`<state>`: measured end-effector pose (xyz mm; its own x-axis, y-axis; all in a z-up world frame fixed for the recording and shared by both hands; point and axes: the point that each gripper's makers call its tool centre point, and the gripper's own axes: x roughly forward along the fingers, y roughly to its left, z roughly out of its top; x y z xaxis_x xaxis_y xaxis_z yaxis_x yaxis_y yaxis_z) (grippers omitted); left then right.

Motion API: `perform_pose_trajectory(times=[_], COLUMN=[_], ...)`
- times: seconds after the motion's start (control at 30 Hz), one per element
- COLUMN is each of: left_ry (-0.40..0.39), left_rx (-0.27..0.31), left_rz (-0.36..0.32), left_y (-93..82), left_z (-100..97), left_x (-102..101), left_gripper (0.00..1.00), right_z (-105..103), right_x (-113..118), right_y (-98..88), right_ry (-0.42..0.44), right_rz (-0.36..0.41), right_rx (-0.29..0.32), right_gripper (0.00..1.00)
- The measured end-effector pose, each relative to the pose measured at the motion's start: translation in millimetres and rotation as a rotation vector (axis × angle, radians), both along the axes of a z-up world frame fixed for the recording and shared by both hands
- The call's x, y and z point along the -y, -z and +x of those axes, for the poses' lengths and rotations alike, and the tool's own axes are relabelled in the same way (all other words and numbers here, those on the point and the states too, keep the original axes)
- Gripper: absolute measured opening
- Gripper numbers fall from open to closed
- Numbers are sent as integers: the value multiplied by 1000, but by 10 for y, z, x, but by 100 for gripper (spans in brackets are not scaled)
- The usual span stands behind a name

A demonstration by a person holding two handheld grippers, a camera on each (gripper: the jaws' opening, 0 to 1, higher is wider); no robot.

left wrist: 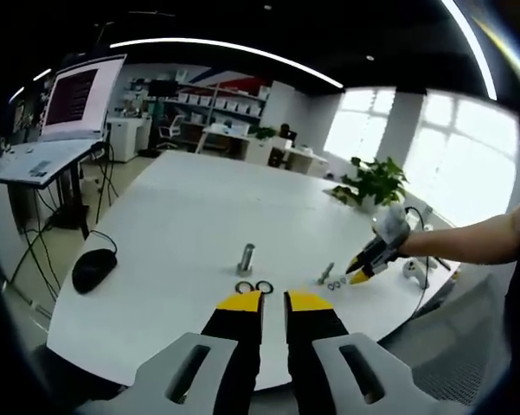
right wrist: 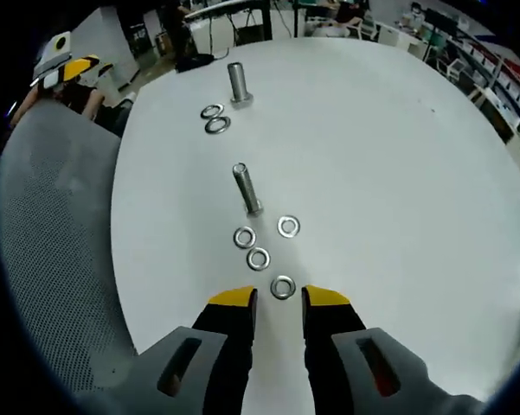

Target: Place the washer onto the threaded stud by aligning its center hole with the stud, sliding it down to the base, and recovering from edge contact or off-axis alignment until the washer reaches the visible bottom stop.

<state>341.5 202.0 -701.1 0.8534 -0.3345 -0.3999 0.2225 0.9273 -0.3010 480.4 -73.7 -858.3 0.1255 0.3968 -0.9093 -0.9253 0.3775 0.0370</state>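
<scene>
In the right gripper view the right gripper (right wrist: 279, 298) hovers low over the white worktop (right wrist: 398, 147), its yellow-tipped fingers (right wrist: 234, 297) apart with nothing held. A washer (right wrist: 282, 287) lies flat on the worktop right at the gap between the fingertips. Three more washers (right wrist: 258, 258) lie loose just beyond it, clustered near the base of the nearer threaded stud (right wrist: 247, 190), which stands on its head. None of them is on the stud. Farther off stands a second stud (right wrist: 237, 84) with two washers (right wrist: 214, 118) touching each other beside it.

In the left gripper view the left gripper (left wrist: 274, 301) has its fingers (left wrist: 240, 302) a narrow gap apart, empty, with that pair of washers (left wrist: 253, 287) lying just ahead of the tips and the stud (left wrist: 246, 258) upright a little beyond. The right gripper (left wrist: 356, 275) comes in from the right, held by a gloved hand (left wrist: 391, 229), its tip down by the other stud (left wrist: 326, 273).

A black mouse (left wrist: 93, 269) rests near the worktop edge. Around it is an office: a mesh chair (right wrist: 52, 225), a potted plant (left wrist: 376, 183), bright windows (left wrist: 467, 147), shelving, and a lit screen (left wrist: 80, 97) whose text is too small to read
</scene>
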Motion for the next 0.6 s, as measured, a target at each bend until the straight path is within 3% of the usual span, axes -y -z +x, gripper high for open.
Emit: perform_pose_trajectory(times=[0.2, 0.6], left_ry=[1, 2], left_rx=[3, 8], left_rz=[5, 13], left_y=[2, -5], left_z=[-7, -4], left_x=[-4, -5], left_gripper=[7, 7], right_z=[-30, 32], right_x=[-6, 11], right_y=[106, 98], right_ry=[-16, 4], right_rz=[-26, -13], right_rx=[-20, -6], right_gripper=[23, 16])
